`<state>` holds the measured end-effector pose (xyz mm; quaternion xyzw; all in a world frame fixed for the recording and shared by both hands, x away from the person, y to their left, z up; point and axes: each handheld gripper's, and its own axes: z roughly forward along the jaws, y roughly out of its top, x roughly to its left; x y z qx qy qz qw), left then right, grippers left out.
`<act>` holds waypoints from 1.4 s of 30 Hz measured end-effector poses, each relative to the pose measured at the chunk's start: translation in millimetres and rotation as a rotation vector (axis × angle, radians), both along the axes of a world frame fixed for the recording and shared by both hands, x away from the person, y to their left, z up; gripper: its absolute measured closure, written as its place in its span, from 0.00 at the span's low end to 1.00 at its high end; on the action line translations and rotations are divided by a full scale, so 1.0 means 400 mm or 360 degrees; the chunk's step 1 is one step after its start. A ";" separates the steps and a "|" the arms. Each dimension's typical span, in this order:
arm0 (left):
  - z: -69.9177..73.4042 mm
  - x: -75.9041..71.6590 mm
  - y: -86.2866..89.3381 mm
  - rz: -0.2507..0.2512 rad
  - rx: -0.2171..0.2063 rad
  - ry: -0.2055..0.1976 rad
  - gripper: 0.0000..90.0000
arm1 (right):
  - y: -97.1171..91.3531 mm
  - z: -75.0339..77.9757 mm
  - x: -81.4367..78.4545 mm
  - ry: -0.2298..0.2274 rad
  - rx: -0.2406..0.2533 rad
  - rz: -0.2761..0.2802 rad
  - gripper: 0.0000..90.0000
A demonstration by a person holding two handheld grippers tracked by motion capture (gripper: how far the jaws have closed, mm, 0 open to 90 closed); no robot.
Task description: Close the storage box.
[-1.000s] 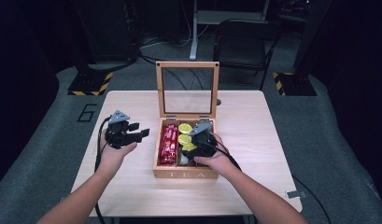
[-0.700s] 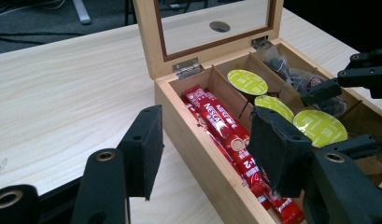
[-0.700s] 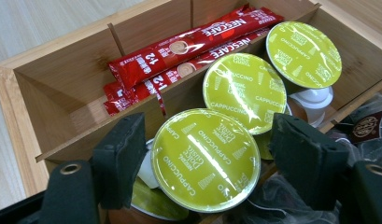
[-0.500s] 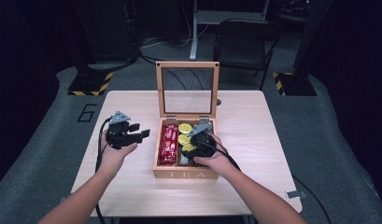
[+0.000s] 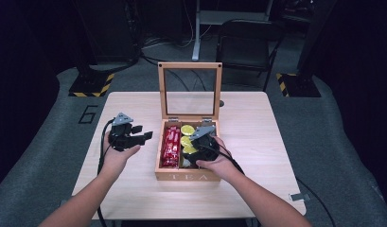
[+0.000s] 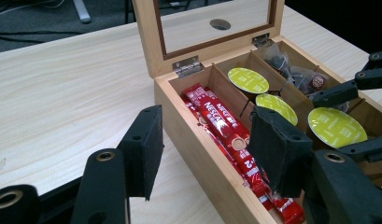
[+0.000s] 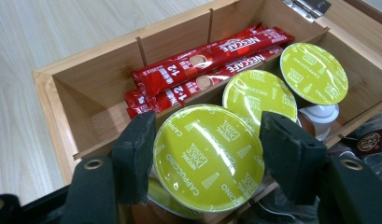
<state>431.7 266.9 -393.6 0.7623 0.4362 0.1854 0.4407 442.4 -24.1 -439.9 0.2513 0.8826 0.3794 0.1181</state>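
Observation:
An open wooden tea box stands mid-table with its glass lid upright. Red Nescafe sachets lie in its left compartment. Yellow-green cappuccino capsules sit in the middle one. My right gripper is over the box, shut on one capsule, a pad against each side of its rim; the capsule sits above the divider and overlaps its neighbour. My left gripper hovers left of the box, open, nothing between its fingers. In the left gripper view the held capsule lies between the right gripper's fingers.
Dark wrapped tea bags fill the right compartment. Bare tabletop lies on both sides of the box and in front of it. A chair and stand legs are beyond the far edge.

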 end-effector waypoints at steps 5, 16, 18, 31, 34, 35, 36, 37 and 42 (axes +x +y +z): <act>0.000 0.000 -0.002 -0.0003 0.0005 0.0004 0.50 | -0.010 0.011 -0.005 -0.0014 0.0033 -0.0020 0.41; 0.004 0.001 -0.012 -0.0030 0.0043 0.0016 0.50 | -0.085 0.055 -0.017 -0.0065 0.0108 -0.0065 0.41; 0.004 0.001 -0.016 -0.0033 0.0040 0.0015 0.50 | -0.103 0.065 -0.020 -0.0103 0.0119 -0.0071 0.41; -0.006 0.010 -0.039 -0.0053 0.0052 0.0032 0.50 | -0.246 0.056 -0.021 -0.0149 0.0115 -0.0265 0.41; -0.007 0.011 -0.043 -0.0057 0.0055 0.0031 0.50 | -0.271 0.039 -0.023 -0.0128 0.0115 -0.0310 0.41; -0.008 0.012 -0.043 -0.0063 0.0057 0.0034 0.50 | -0.279 0.034 -0.023 -0.0124 0.0115 -0.0324 0.41; -0.009 0.012 -0.045 -0.0061 0.0058 0.0032 0.50 | -0.287 0.030 -0.024 -0.0110 0.0117 -0.0339 0.41; -0.010 0.012 -0.045 -0.0063 0.0061 0.0039 0.50 | -0.294 0.026 -0.025 -0.0110 0.0117 -0.0353 0.41; -0.019 0.015 -0.047 -0.0069 0.0066 0.0056 0.50 | -0.326 0.006 -0.033 -0.0100 0.0131 -0.0423 0.41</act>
